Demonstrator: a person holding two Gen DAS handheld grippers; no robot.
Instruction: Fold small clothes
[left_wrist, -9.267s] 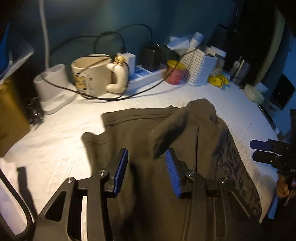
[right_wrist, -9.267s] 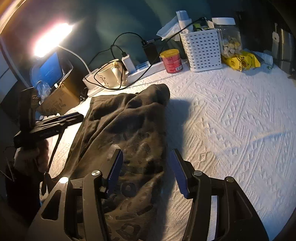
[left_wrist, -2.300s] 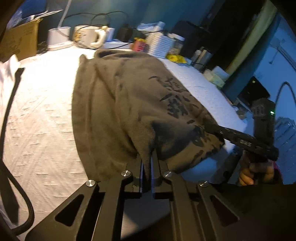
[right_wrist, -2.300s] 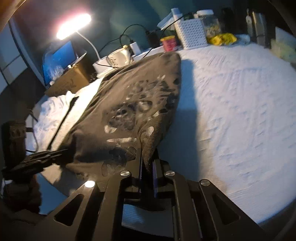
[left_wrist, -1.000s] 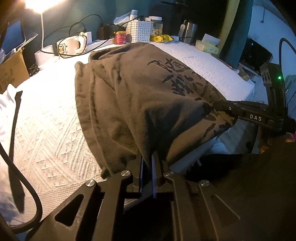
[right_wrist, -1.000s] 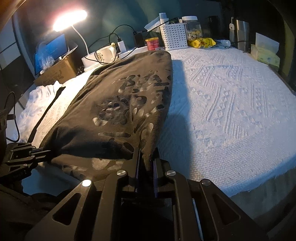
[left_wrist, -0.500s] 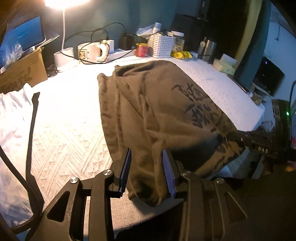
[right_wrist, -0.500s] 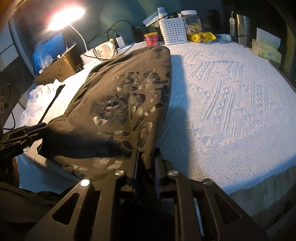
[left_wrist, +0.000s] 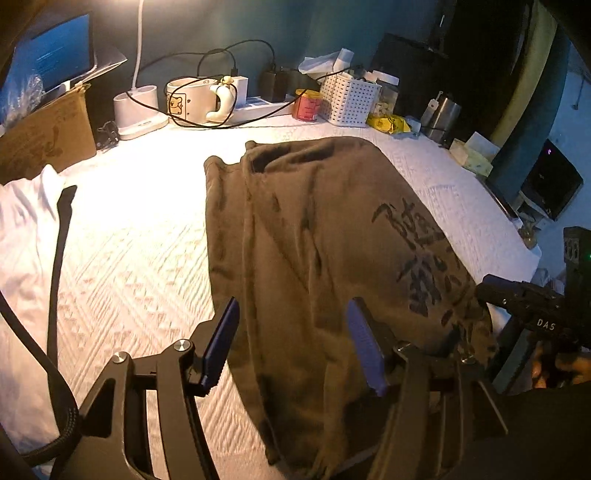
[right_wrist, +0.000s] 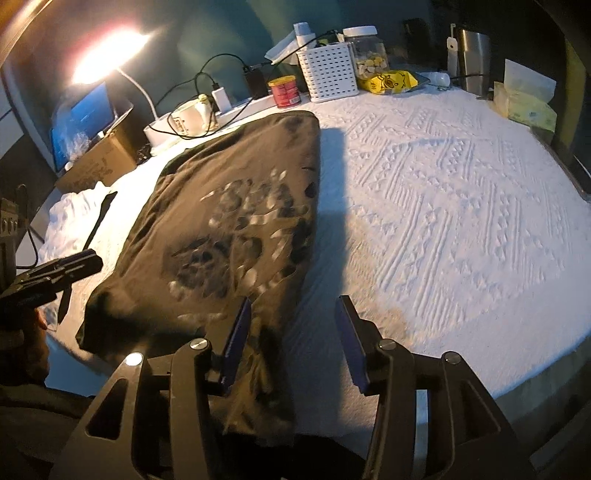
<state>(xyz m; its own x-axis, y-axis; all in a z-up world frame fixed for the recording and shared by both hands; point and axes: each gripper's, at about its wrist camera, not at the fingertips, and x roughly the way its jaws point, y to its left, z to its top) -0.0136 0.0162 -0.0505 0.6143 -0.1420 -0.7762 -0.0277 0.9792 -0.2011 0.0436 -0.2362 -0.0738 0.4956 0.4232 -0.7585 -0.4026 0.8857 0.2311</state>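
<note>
A dark brown shirt (left_wrist: 325, 236) with black printed lettering lies stretched lengthwise on the white textured bedspread (left_wrist: 140, 236); its near end hangs over the front edge. It also shows in the right wrist view (right_wrist: 229, 221). My left gripper (left_wrist: 291, 343) is open above the shirt's near left corner, holding nothing. My right gripper (right_wrist: 291, 343) is open over the shirt's near right edge, holding nothing. The right gripper shows at the far right of the left wrist view (left_wrist: 528, 306), and the left gripper at the far left of the right wrist view (right_wrist: 55, 277).
At the back stand a mug (left_wrist: 192, 99), a lamp base (left_wrist: 136, 110), a power strip with cables (left_wrist: 255, 107), a red tin (left_wrist: 306, 105), a white basket (left_wrist: 349, 99) and a cardboard box (left_wrist: 40, 136). A white garment (left_wrist: 26, 236) lies at left. A tissue pack (right_wrist: 524, 103) sits far right.
Both grippers were shut on the shirt's near corners a second ago. The left opened half a second ago, the right just now. The shirt's near end has dropped onto the bed.
</note>
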